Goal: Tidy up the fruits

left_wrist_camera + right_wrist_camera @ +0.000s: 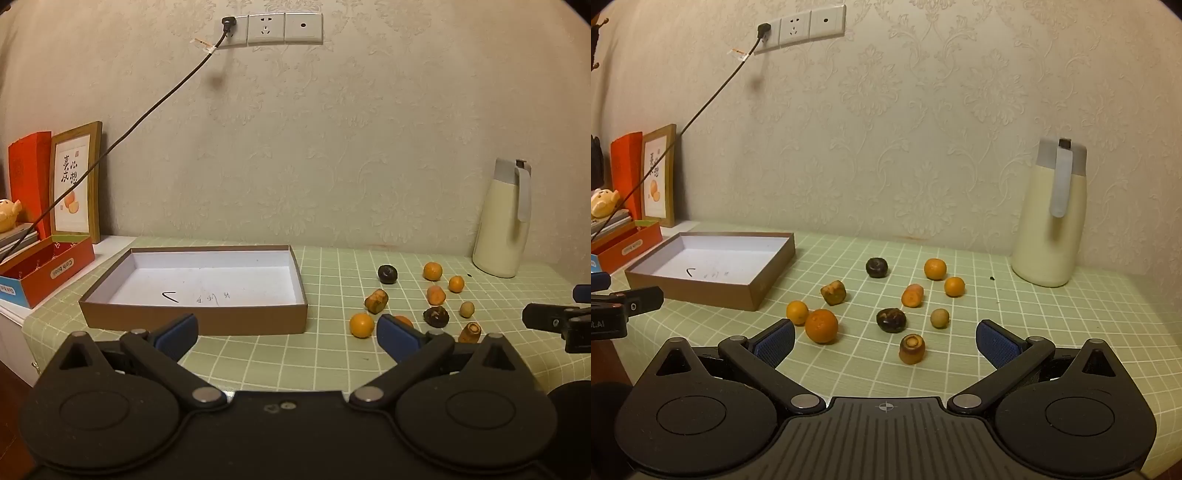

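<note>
Several small fruits lie scattered on the green checked tablecloth (1052, 325): an orange (821, 326), a smaller orange (797, 312), a dark round fruit (891, 319), a brown stub-shaped piece (912, 348) and a pale round one (939, 318). An empty brown cardboard tray (207, 284) with a white inside sits to their left; it also shows in the right wrist view (716, 269). My left gripper (288, 332) is open and empty, in front of the tray. My right gripper (885, 341) is open and empty, just short of the fruits.
A cream thermos jug (1051, 218) stands at the back right against the wall. A red box (48, 269), a framed picture (75, 184) and a power cable (140, 118) are at the left. The table's left edge drops off beside the tray.
</note>
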Demonstrator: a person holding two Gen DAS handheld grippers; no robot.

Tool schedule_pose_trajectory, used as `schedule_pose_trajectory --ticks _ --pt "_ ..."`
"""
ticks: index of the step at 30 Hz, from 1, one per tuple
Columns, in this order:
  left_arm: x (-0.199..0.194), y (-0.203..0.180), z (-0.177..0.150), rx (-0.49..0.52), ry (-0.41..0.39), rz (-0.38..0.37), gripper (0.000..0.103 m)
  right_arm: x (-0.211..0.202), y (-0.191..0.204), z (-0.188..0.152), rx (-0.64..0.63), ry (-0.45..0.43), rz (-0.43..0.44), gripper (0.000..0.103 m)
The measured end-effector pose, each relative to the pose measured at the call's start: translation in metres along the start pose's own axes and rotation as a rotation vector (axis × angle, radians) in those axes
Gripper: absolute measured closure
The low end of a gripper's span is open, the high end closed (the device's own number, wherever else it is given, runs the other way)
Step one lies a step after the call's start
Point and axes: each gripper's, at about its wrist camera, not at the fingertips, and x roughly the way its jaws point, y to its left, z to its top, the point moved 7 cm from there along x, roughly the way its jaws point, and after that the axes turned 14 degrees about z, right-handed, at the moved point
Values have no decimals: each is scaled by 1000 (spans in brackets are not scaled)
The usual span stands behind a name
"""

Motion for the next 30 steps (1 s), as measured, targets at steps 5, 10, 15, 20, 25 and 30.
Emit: schedule_pose_trajectory --ticks 5,10,15,20,25,30 --pt "0 -1 -1 19 -7 11 6 0 0 0 -3 5 -2 0" --pt "-1 -2 0 14 -1 8 6 0 1 -1 -5 4 -3 0" --pt "-2 0 2 11 -2 7 6 -2 1 -1 -5 3 -4 0" --pt "-2 0 1 13 -3 6 6 -2 3 -1 -6 2 -4 0" --pt "-1 0 1 14 -3 5 6 -1 1 0 -6 2 -4 0" --pt "-2 1 1 12 -3 5 6 -1 1 0 -7 1 -5 0"
